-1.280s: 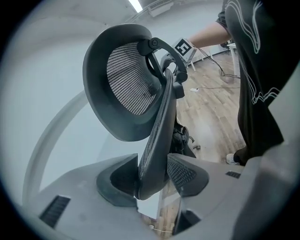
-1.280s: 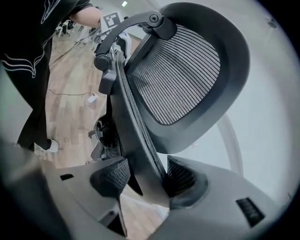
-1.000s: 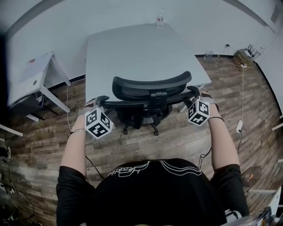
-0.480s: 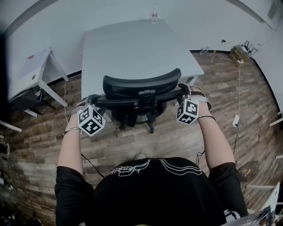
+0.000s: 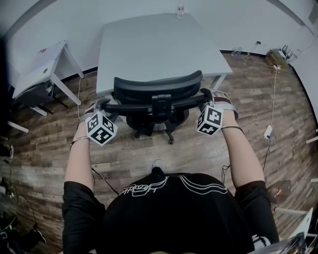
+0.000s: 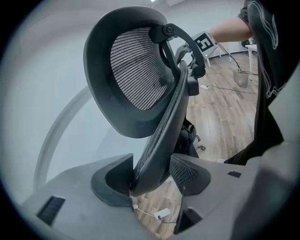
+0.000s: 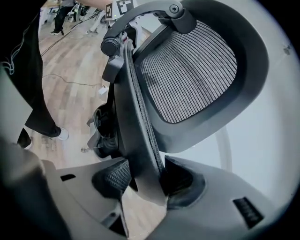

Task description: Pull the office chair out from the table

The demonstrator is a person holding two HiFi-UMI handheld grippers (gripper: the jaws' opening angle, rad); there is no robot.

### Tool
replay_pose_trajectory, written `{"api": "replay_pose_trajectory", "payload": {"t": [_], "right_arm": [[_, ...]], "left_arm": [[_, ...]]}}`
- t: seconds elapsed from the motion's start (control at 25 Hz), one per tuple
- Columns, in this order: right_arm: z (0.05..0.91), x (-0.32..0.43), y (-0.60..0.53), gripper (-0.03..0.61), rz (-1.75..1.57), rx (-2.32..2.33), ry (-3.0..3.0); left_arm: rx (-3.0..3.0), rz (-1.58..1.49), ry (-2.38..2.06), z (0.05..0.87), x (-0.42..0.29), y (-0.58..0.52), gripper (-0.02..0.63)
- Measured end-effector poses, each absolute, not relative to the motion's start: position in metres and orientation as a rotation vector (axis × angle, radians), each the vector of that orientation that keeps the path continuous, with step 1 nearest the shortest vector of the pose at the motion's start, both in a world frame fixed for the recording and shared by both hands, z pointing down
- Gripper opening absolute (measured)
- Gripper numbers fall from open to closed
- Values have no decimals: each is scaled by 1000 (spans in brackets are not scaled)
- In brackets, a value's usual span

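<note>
The black office chair with its mesh back stands at the near edge of the grey table, and its wheeled base shows on the wood floor. My left gripper is at the left end of the backrest. In the left gripper view its jaws are opening, with the backrest edge between them and touching both pads. My right gripper is at the right end. In the right gripper view it is shut on the backrest edge.
A clear bottle stands at the table's far edge. A small white side table is at the left. Cables and a power brick lie on the floor at the right. My foot is right behind the chair.
The chair has rolled a little toward me, away from the table's edge, with both grippers staying at the ends of its backrest.
</note>
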State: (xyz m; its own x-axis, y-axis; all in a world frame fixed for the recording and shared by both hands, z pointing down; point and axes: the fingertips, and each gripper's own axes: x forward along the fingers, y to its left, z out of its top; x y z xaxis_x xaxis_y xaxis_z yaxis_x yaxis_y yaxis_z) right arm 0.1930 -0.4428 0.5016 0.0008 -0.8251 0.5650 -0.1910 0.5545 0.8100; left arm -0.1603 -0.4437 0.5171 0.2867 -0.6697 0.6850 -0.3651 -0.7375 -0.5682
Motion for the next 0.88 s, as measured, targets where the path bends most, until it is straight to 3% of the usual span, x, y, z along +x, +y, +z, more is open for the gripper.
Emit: {"api": "replay_pose_trajectory", "payload": {"t": [0.88], "right_arm": [[496, 225, -337, 227, -660, 945, -1430]], "left_arm": [[-2231, -1370, 1005, 511, -131, -311, 233]]}}
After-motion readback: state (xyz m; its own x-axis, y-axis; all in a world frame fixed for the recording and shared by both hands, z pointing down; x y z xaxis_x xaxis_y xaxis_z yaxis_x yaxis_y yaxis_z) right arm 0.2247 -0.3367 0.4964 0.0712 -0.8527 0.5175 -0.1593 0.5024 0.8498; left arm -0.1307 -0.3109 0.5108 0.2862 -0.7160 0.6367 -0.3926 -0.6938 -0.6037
